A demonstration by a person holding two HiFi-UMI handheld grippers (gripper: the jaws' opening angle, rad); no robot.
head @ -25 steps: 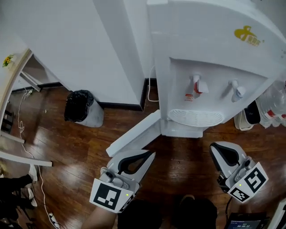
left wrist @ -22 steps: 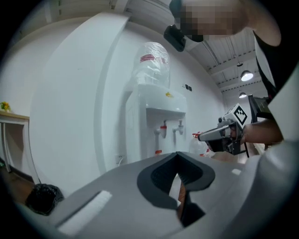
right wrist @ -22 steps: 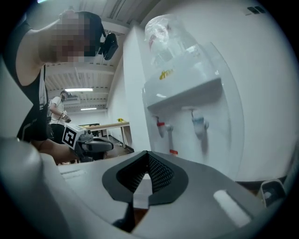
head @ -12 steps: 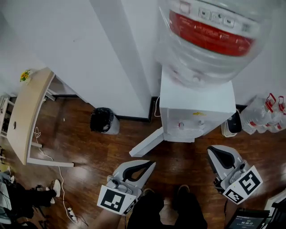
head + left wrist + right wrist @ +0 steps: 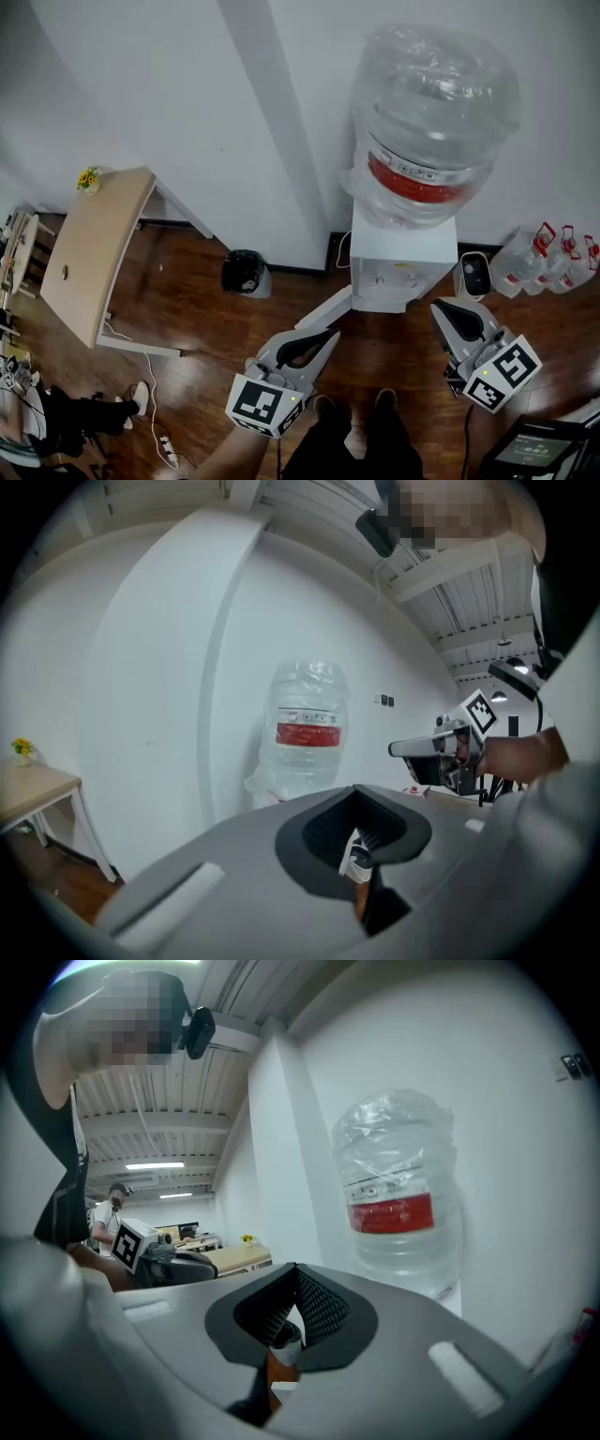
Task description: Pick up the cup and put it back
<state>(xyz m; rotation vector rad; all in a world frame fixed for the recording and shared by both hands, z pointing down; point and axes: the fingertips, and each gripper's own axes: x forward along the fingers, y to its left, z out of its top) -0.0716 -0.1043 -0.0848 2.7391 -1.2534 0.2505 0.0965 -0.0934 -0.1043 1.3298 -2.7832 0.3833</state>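
Head view, left to right: a wooden worktop (image 5: 94, 246) stands against the wall with small yellow flowers (image 5: 87, 177) at its far end, well clear of the action. A dark bin (image 5: 247, 274) sits on the wood floor (image 5: 192, 314) at the foot of the wall. The left gripper (image 5: 329, 336) is carried low in front of the body, jaws closed together with nothing between them, its tip aimed toward the white door (image 5: 324, 308) that hangs open at the base of the water dispenser (image 5: 403, 258). My guess is that the door is open to give access to the cabinet behind it. A large clear bottle (image 5: 433, 122) with a red label sits upside down on top of the dispenser. The right gripper (image 5: 441, 309) hangs just right of the dispenser's base, jaws likewise pressed together and empty, pointing forward in a carrying pose rather than a reach. Spare bottles (image 5: 548, 258) line the wall at far right. The cup shows in no view. It may be inside the cabinet, but I cannot tell, so the pick-up looks not yet begun.
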